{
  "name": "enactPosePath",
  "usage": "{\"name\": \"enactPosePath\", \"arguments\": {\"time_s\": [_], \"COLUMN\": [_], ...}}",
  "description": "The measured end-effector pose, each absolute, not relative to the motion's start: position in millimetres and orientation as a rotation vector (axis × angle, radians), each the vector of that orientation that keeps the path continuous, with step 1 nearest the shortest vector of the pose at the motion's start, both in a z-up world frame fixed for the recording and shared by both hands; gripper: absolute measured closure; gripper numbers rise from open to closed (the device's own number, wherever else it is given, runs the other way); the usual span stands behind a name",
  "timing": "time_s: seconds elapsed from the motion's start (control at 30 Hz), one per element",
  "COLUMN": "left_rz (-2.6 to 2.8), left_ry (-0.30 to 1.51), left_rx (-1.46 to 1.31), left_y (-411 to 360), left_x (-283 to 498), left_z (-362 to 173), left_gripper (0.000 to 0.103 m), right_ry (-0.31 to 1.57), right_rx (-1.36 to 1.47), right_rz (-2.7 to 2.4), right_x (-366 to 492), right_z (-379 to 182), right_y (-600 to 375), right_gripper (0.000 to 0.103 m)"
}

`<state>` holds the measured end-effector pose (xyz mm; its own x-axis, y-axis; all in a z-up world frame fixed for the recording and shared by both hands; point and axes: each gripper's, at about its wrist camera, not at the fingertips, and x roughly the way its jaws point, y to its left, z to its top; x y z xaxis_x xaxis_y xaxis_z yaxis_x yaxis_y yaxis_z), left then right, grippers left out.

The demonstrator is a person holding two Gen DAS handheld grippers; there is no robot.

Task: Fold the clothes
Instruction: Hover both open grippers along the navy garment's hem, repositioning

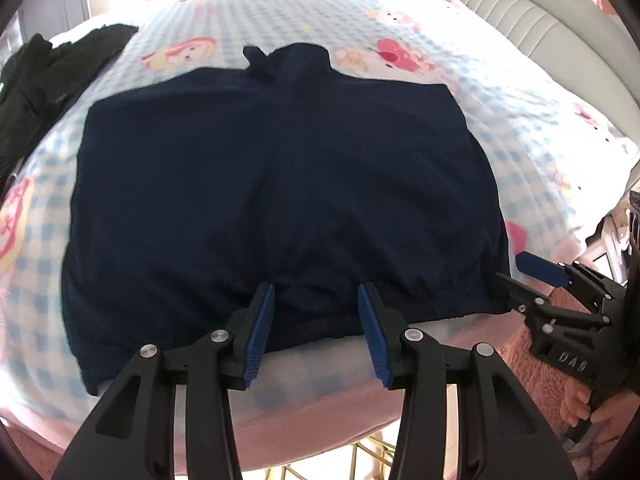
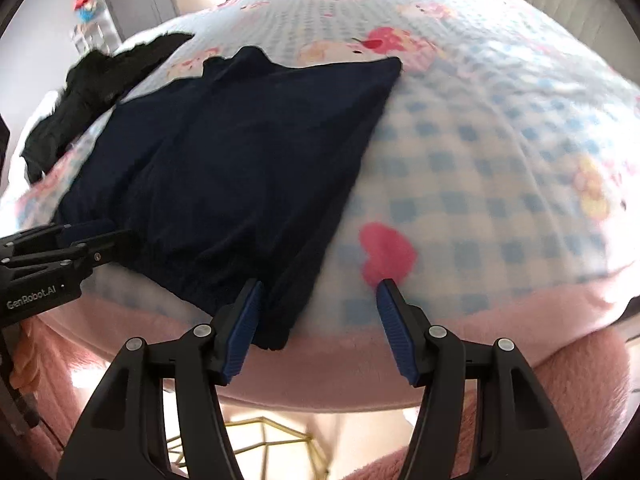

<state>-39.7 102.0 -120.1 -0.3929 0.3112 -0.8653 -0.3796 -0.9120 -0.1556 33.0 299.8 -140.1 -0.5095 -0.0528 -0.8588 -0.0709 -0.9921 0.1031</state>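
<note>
A navy blue garment [image 1: 280, 184] lies spread flat on the bed's checked blanket [image 1: 520, 92], its elastic hem at the near edge. My left gripper [image 1: 316, 292] is open, its blue pads over the middle of the hem, holding nothing. My right gripper [image 2: 320, 286] is open at the garment's [image 2: 224, 160] near right corner, the left pad over the cloth and the right pad over the blanket [image 2: 480, 168]. The right gripper also shows in the left wrist view [image 1: 520, 272], and the left gripper in the right wrist view [image 2: 100, 236].
A black garment [image 1: 44, 80] lies bunched at the far left of the bed, also in the right wrist view [image 2: 92, 96]. A pink fluffy cover [image 2: 320, 368] hangs over the bed's near edge. A padded headboard [image 1: 540, 12] rises at the right. A gold wire frame [image 2: 256, 440] stands below.
</note>
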Motion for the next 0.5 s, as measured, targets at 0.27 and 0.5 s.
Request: {"name": "enactPosePath", "arguments": {"time_s": [0.27, 0.5], "left_rz": [2.307, 2.320], "left_ry": [-0.141, -0.028], "left_rx": [-1.338, -1.419], "left_y": [81.2, 85.7], "left_x": [-39.5, -42.0], "left_z": [-107.9, -127.4], "left_gripper": [0.055, 0.055], "right_ry": [0.308, 0.232], "right_rx": [-1.475, -1.569], "right_rz": [2.751, 2.671], "right_x": [41.9, 36.9], "right_z": [-126.9, -140.6], "right_y": [308.4, 302.5], "right_gripper": [0.043, 0.043]}}
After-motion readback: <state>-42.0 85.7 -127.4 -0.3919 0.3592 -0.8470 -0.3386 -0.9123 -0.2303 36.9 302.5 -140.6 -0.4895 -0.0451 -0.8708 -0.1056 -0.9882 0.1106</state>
